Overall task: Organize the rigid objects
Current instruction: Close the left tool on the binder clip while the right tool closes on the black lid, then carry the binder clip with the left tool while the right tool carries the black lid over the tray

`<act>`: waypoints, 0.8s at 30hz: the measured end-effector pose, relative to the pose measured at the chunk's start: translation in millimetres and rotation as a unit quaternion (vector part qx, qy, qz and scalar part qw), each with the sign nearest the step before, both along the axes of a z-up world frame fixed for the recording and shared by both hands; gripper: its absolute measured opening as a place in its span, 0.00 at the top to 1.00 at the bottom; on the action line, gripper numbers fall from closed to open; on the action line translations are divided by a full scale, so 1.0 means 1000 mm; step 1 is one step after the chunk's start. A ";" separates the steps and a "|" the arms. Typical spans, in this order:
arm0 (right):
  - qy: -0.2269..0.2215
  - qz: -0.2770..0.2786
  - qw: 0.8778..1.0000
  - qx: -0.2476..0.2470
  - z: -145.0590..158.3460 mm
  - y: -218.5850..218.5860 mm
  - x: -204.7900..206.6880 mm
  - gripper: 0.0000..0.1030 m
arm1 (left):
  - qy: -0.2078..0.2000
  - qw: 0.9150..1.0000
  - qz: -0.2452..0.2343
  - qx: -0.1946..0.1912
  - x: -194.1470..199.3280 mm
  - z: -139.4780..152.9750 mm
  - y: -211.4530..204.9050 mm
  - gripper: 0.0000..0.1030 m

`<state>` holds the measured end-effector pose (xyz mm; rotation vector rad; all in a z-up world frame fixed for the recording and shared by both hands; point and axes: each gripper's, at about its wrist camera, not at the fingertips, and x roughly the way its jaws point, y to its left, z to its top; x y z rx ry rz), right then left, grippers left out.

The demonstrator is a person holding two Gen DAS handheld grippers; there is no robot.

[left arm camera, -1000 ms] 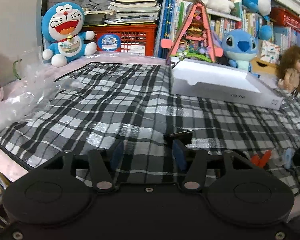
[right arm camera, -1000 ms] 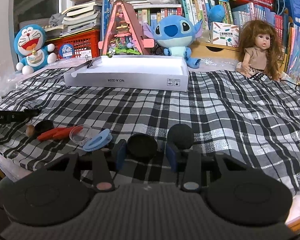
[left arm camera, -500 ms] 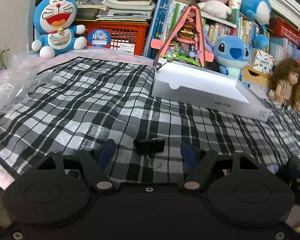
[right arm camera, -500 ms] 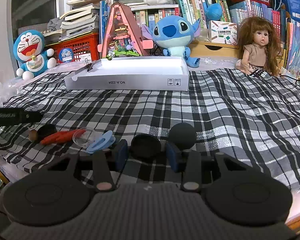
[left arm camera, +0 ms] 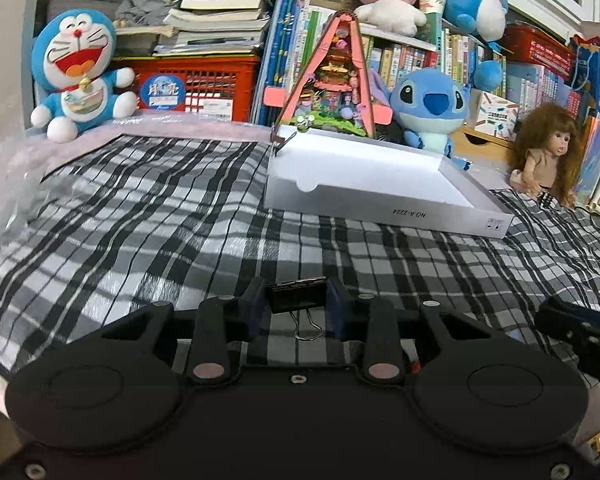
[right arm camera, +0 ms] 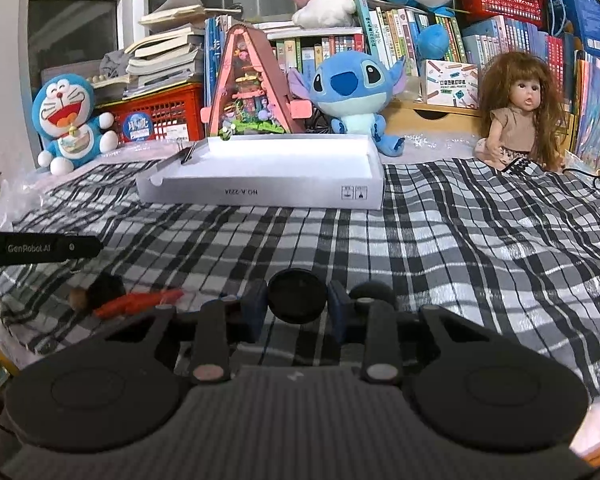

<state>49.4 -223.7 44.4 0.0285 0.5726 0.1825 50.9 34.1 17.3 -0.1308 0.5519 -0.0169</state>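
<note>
In the left wrist view my left gripper (left arm camera: 298,308) has its jaws closing, and both pads touch the ends of a black binder clip (left arm camera: 298,298) just above the plaid cloth; its wire handle hangs toward me. Over in the right wrist view my right gripper (right arm camera: 298,308) is likewise closing, with its pads against a black round lid (right arm camera: 298,296). A second black round piece (right arm camera: 372,292) lies just right of it. A shallow white box (left arm camera: 380,184) (right arm camera: 260,196) lies open farther back on the cloth.
A red-orange item (right arm camera: 140,302) and a dark lump (right arm camera: 104,286) lie left of my right gripper, under the left gripper's body (right arm camera: 40,248). Another binder clip (right arm camera: 186,152) sits on the box's left corner. Plush toys, a doll (right arm camera: 516,112) and books line the back. Crumpled plastic (left arm camera: 4,200) lies far left.
The left gripper shifted so the binder clip came between its fingers, then narrowed onto it. The right gripper stayed in place and narrowed onto the black round lid.
</note>
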 end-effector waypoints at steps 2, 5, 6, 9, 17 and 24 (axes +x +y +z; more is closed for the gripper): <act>0.000 -0.001 1.000 0.003 0.003 -0.001 0.005 0.64 | -0.001 1.000 -0.007 0.005 0.003 0.004 -0.001 0.70; -0.002 -0.002 1.000 0.004 0.008 -0.002 0.011 0.64 | 0.002 1.000 -0.019 0.005 0.008 0.010 -0.004 0.70; -0.003 -0.002 1.000 0.004 0.009 -0.002 0.012 0.64 | 0.002 1.000 -0.022 0.007 0.010 0.011 -0.005 0.70; -0.006 -0.003 1.000 0.001 0.014 -0.002 0.019 0.64 | -0.001 0.999 -0.032 0.014 0.015 0.017 -0.008 0.70; 0.006 -0.001 1.000 -0.001 0.024 -0.002 0.043 0.64 | 0.005 0.999 -0.051 0.001 0.037 0.033 -0.011 0.70; 0.026 -0.006 1.000 0.012 0.032 -0.007 0.071 0.64 | 0.014 0.998 -0.065 -0.012 0.067 0.050 -0.010 0.70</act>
